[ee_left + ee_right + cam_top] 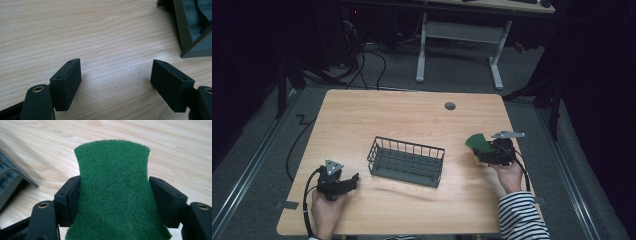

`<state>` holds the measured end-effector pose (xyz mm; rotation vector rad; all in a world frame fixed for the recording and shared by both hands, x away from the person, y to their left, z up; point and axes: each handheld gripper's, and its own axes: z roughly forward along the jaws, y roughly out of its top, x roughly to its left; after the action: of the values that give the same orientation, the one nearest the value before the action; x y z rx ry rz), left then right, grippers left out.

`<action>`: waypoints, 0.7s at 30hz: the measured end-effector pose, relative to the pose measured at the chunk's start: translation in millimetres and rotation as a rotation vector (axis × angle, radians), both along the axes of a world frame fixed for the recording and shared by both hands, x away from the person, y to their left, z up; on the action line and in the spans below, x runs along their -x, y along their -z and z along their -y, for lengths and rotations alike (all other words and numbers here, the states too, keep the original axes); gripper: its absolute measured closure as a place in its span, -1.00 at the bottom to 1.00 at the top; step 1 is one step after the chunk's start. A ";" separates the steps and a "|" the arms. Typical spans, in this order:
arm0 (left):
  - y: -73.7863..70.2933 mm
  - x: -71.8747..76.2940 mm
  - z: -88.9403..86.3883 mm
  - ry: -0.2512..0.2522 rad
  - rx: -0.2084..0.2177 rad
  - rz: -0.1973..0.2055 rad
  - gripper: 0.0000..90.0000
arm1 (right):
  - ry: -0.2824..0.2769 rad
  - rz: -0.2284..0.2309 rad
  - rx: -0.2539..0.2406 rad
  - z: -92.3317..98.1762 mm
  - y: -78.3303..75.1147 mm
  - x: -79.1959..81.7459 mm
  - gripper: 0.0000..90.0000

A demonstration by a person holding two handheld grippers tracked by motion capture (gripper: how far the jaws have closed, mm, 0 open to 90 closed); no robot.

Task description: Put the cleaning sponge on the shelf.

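A green scouring sponge with a yellow underside is squeezed between the jaws of my right gripper, at the table's right side. In the right gripper view the sponge bulges up between the two black pads. My left gripper rests near the front left of the table, open, with bare wood between its pads. A dark wire basket stands in the middle of the table, between the two grippers; its corner is at the upper right of the left gripper view.
The wooden table has a round cable hole near its far edge. Beyond it stand a white desk frame and cables on the floor. A striped sleeve enters at the bottom right.
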<state>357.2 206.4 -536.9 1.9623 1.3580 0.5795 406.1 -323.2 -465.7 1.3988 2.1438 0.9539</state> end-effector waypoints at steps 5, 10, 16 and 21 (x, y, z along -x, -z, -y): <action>0.0 0.0 0.1 -0.001 0.001 0.001 -0.44 | -0.025 0.021 -0.008 -5.2 -10.2 4.8 -0.34; 0.0 0.0 0.0 -0.001 0.001 0.001 -0.44 | -0.050 0.036 -0.020 -10.2 -17.1 8.9 -0.34; 0.1 0.0 0.0 -0.001 0.001 0.001 -0.44 | -0.086 0.057 -0.022 -20.5 -28.2 13.4 -0.34; 0.1 0.0 0.1 -0.001 0.001 0.001 -0.44 | -0.116 0.077 -0.036 -27.4 -39.4 14.5 -0.34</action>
<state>357.2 206.3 -537.0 1.9605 1.3586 0.5802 391.7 -295.8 -426.3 1.2443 2.1798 1.0762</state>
